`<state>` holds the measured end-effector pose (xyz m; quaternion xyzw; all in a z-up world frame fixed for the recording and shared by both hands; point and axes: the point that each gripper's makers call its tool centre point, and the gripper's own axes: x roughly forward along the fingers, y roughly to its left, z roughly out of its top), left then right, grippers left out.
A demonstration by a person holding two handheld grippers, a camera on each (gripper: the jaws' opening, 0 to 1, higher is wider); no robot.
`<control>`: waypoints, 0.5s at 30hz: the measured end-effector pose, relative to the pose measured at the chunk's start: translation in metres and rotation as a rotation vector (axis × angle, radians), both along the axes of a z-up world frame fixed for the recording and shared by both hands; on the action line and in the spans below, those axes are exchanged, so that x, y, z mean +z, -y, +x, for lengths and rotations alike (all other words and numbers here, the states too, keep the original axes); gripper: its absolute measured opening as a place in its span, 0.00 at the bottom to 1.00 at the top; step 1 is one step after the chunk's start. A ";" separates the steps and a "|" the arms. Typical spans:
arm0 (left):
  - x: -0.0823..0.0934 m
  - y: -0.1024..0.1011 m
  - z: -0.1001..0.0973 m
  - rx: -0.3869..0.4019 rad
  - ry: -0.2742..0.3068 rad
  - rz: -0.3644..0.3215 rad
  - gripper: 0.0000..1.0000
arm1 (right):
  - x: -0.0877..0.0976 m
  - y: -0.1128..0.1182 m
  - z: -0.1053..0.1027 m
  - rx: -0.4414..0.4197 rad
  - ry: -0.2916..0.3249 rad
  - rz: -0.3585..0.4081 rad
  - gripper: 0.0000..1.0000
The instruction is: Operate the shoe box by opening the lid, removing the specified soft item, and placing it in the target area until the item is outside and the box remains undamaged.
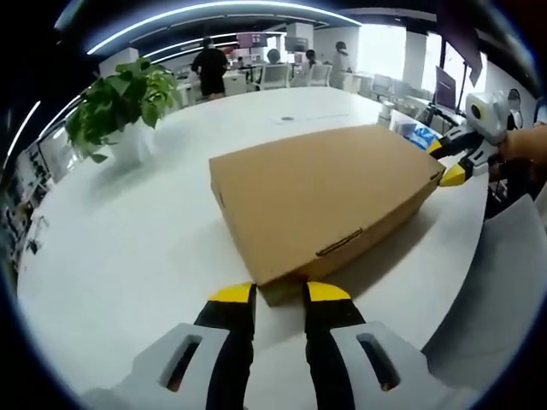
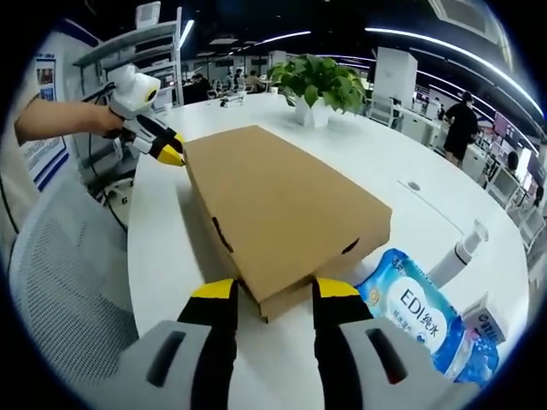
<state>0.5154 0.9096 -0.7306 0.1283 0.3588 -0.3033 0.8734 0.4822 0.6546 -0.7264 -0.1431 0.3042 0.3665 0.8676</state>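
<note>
1. In the left gripper view, the left gripper has its yellow-tipped black jaws spread, one on each side of the near corner of the flat brown cardboard shoe box; whether they touch it I cannot tell.
2. The box lies closed on the white round table.
3. At its far corner sits the right gripper, held by a hand.
4. Further back stands a leafy green potted plant.
5. In the right gripper view, the right gripper's jaws are spread around the opposite corner.
6. Just beside lies a blue plastic tissue pack.
</note>
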 end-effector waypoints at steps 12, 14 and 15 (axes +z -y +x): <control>0.001 0.007 0.023 -0.005 -0.005 0.002 0.19 | 0.000 0.007 0.027 0.009 -0.009 -0.006 0.32; 0.001 0.008 0.028 -0.005 -0.005 0.003 0.19 | -0.001 0.008 0.031 0.012 -0.009 -0.011 0.32; 0.001 0.009 0.030 -0.005 -0.005 0.004 0.19 | -0.001 0.009 0.034 0.014 -0.009 -0.015 0.32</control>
